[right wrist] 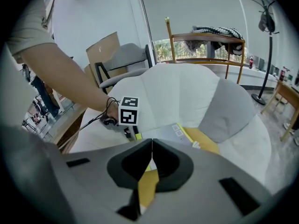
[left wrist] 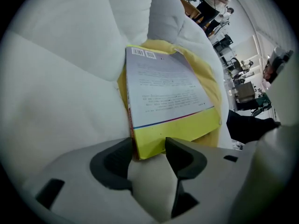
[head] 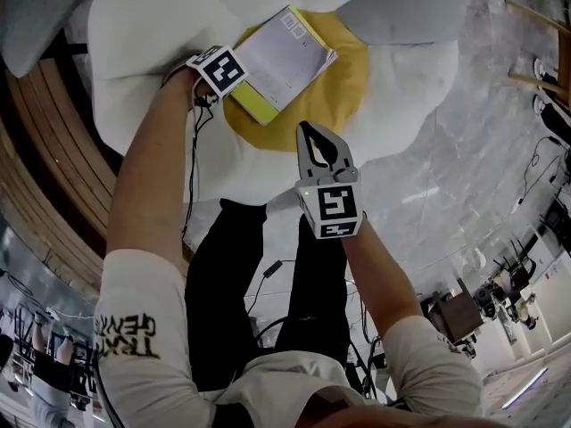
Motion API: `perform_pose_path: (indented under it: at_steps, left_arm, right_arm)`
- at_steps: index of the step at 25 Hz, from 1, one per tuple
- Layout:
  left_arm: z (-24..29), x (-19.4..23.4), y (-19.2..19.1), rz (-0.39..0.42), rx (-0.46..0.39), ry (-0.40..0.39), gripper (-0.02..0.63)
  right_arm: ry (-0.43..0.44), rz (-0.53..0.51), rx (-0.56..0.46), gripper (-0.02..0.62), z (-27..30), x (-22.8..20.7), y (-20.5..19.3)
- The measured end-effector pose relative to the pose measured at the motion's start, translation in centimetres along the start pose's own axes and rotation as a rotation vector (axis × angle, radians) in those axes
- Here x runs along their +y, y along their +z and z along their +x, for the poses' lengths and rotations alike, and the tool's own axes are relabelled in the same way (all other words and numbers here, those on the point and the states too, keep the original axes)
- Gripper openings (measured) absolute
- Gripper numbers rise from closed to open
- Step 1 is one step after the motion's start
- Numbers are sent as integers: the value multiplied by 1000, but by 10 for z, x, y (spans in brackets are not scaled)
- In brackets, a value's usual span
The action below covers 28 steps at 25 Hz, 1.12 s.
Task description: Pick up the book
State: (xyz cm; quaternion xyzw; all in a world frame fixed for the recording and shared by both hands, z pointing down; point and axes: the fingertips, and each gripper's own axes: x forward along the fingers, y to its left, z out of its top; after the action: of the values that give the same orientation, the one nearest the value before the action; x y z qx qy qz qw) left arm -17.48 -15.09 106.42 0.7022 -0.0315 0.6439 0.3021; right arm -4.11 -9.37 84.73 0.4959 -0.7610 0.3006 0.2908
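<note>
White T-shirt (head: 143, 328) and black trousers (head: 223, 283) fill the bottom of the head view. Right gripper (head: 318, 134) hangs over the yellow centre cushion (head: 343, 83). Left gripper (head: 234, 96) is at the near corner of the book (head: 284, 59). The book lies flat on the yellow cushion, ringed by white petal cushions (head: 143, 34).

Left gripper view: tongs spread, the book's yellow corner sits between them. Left pad (left wrist: 117, 160) is beside the spine and right pad (left wrist: 180, 155) is at the cover edge. No clear pinch.

Right gripper view: tongs pressed together, nothing between them. Beyond them are the left gripper's marker cube (right wrist: 129, 110), the book and a grey cushion (right wrist: 229, 111).
</note>
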Motion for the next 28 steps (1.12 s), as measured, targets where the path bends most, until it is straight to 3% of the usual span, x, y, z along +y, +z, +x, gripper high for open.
perform_pose_path:
  at_steps: [6,10,13,28]
  left_arm:
    - [11,4,0,9,48,23,221]
    - [-6,2,-1,41,22,27,127]
    - [-36,-2,6,29,-22,37,97]
    - [-93,-79,26,-296,-378,-95,77]
  right_arm:
    - [-24,28,10,26,-4,-12,-16]
    - [-25,39,15,27,-9,-14,-18]
    - [-18,38,15,28,-15,-14,-15]
    - [22,4,-45,26,-61,-35,34]
